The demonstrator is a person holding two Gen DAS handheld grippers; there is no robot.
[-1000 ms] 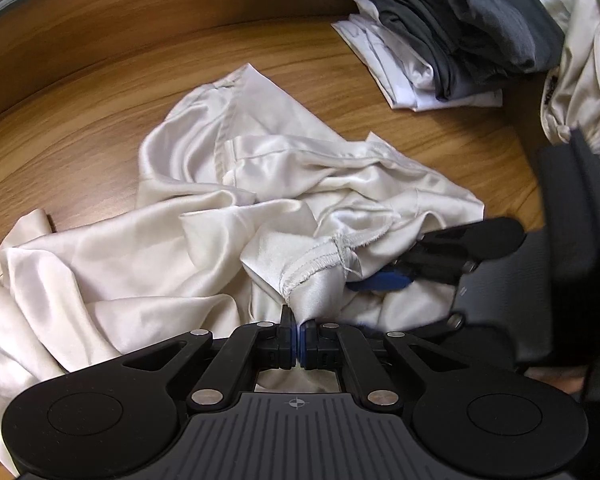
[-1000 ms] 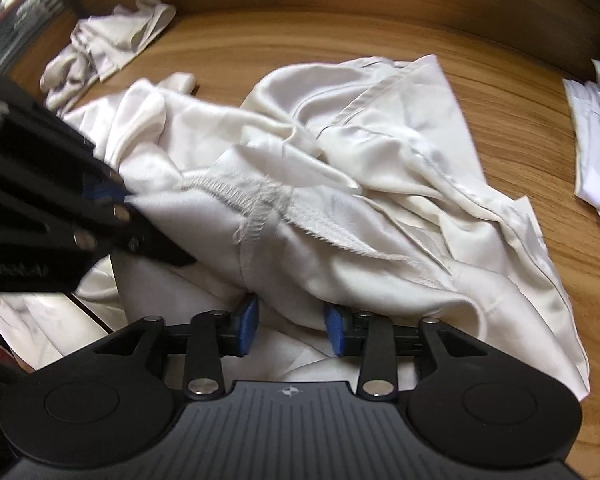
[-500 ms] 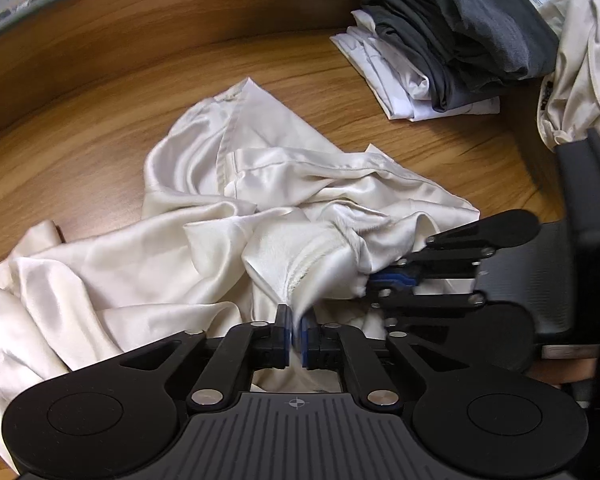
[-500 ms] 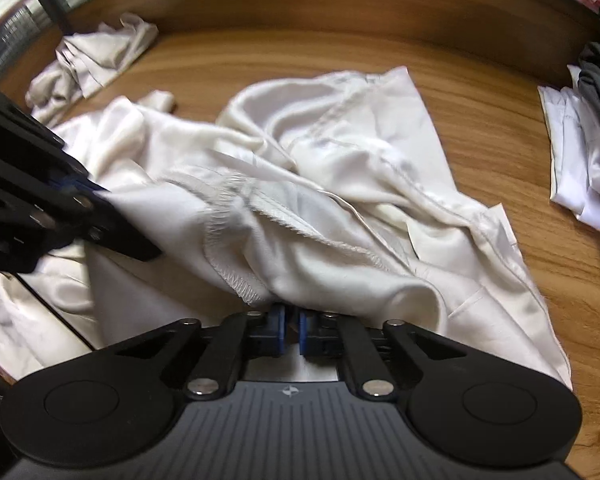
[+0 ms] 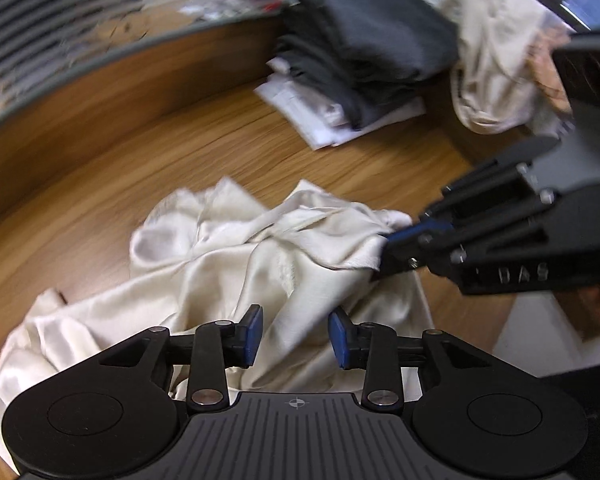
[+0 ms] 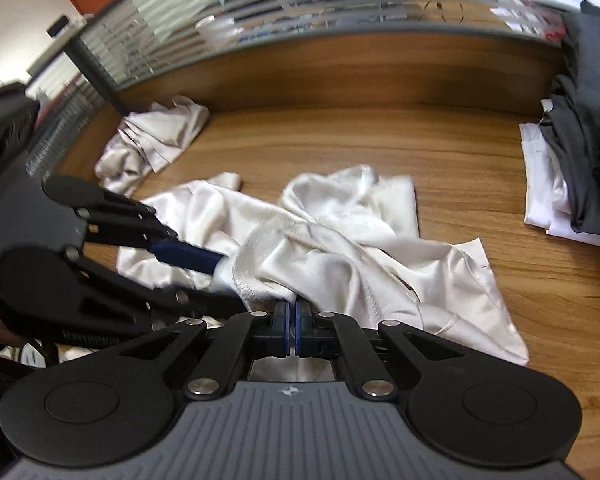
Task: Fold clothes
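- The crumpled cream satin garment (image 6: 364, 256) lay in a heap on the middle of the wooden tabletop (image 6: 380, 140), one stitched hem bunched up and raised off the wood
- The right gripper (image 6: 292, 322) had its blue pads clenched together on a fold of that cloth near the hem
- The left gripper (image 5: 295, 336) was just opening its jaws; satin sat loosely between the blue pads, and neither pad seemed to press on it
- To my eye the step was finding a proper edge to spread the piece flat before any fold; the garment was nowhere near folded
- Done well, I'd say the right grip should hold firm while the left regrasps further along the same hem, so the cloth hangs as one layer, not a wad; satin looked likely to slip, so a deep bite would help
- Further off, a stack of folded dark grey and white clothes (image 6: 580, 168) sat at the table's right side, well apart
- A second crumpled pale garment (image 6: 152, 140) lay near the far left corner
- Another beige cloth (image 5: 496, 64) was bunched just beside the folded stack
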